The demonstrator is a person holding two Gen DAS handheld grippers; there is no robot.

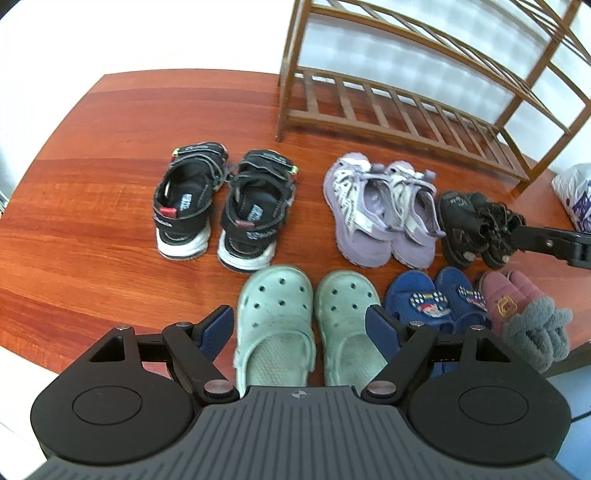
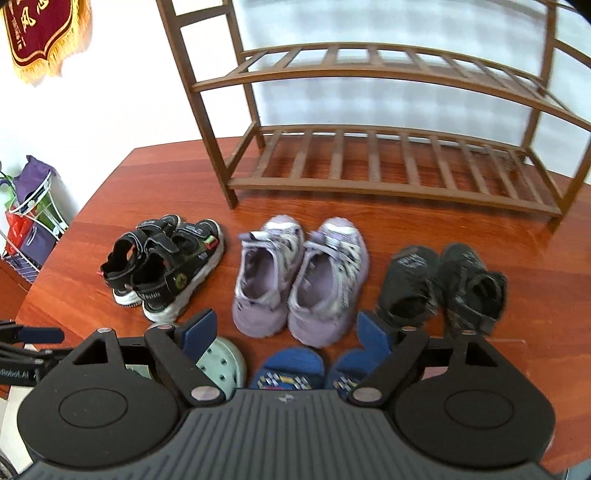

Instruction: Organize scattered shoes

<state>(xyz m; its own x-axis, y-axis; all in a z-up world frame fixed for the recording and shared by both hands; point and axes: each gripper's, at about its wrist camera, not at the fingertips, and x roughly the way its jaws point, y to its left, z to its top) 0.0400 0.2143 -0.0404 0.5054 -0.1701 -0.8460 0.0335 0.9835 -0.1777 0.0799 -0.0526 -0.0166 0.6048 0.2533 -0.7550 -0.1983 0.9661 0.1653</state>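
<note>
Shoes stand in pairs on a red-brown wooden surface point(image 1: 92, 166) in front of a bare wooden shoe rack point(image 1: 406, 110). My left gripper point(image 1: 299, 323) hangs open above the heels of the mint green clogs point(image 1: 277, 314), without touching them. Beyond lie black sandals point(image 1: 218, 206), purple sneakers point(image 1: 380, 210) and small black shoes point(image 1: 476, 229). Blue slippers point(image 1: 436, 302) and pink furry slippers point(image 1: 524, 317) sit to the right. My right gripper point(image 2: 288, 328) is open and holds nothing, above the blue slippers point(image 2: 306, 369), behind the purple sneakers point(image 2: 299, 277).
The shoe rack point(image 2: 369, 166) has slatted shelves with nothing on them. A wire basket of bags point(image 2: 29, 229) stands off the left edge and a red banner point(image 2: 44, 33) hangs on the wall. A plastic bag point(image 1: 576, 192) lies at far right.
</note>
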